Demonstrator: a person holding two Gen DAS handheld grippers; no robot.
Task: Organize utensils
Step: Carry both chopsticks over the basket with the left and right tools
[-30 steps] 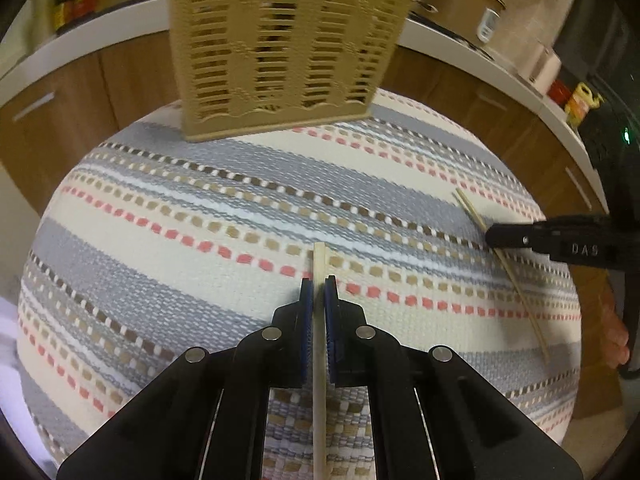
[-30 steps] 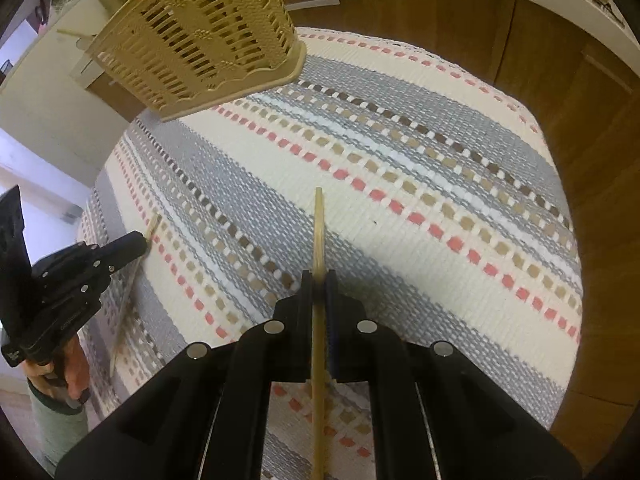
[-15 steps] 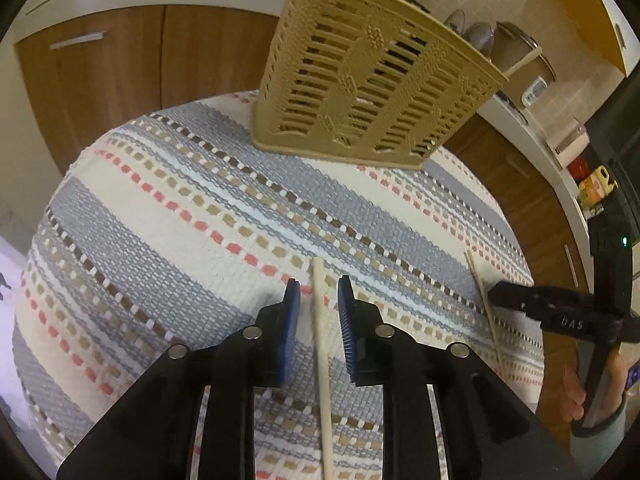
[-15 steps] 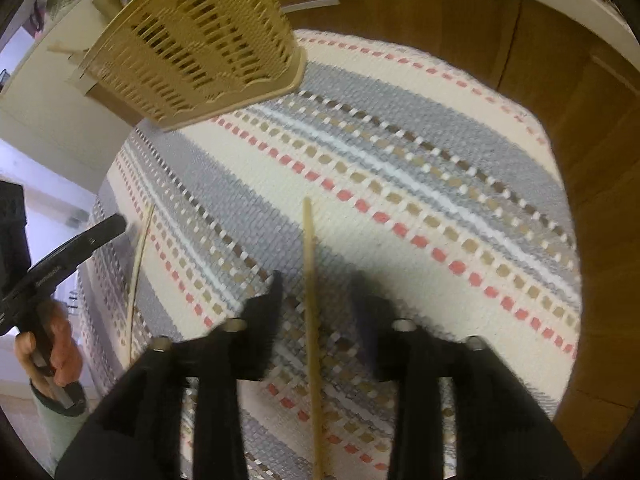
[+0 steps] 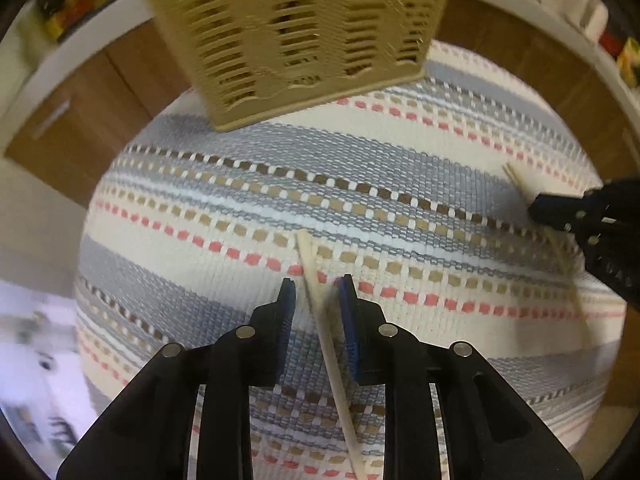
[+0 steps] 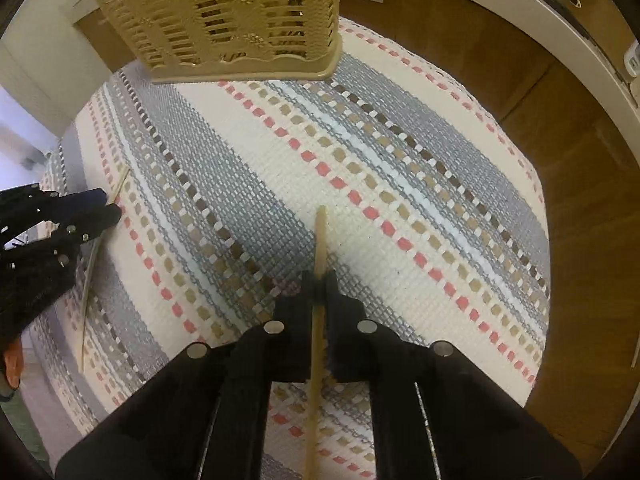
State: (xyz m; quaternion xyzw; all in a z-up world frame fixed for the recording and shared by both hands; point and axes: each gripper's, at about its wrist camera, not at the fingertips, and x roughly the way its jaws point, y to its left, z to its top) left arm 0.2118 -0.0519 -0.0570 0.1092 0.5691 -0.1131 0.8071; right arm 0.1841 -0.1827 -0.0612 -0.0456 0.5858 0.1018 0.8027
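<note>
A wooden chopstick lies on the striped cloth between the blue pads of my open left gripper; the pads do not touch it. My right gripper is shut on a second chopstick, whose tip points toward the basket. A tan slotted plastic utensil basket stands at the far side of the cloth, also in the right wrist view. The right gripper shows at the right edge of the left wrist view. The left gripper shows at the left edge of the right wrist view.
The striped woven cloth covers a round table. Wooden cabinets and a white countertop curve behind it. The table edge falls away to the floor at the left.
My left gripper opened and its chopstick now lies loose between the pads. My right gripper opened half a second ago and has shut again on its chopstick. Both have moved closer to the basket.
</note>
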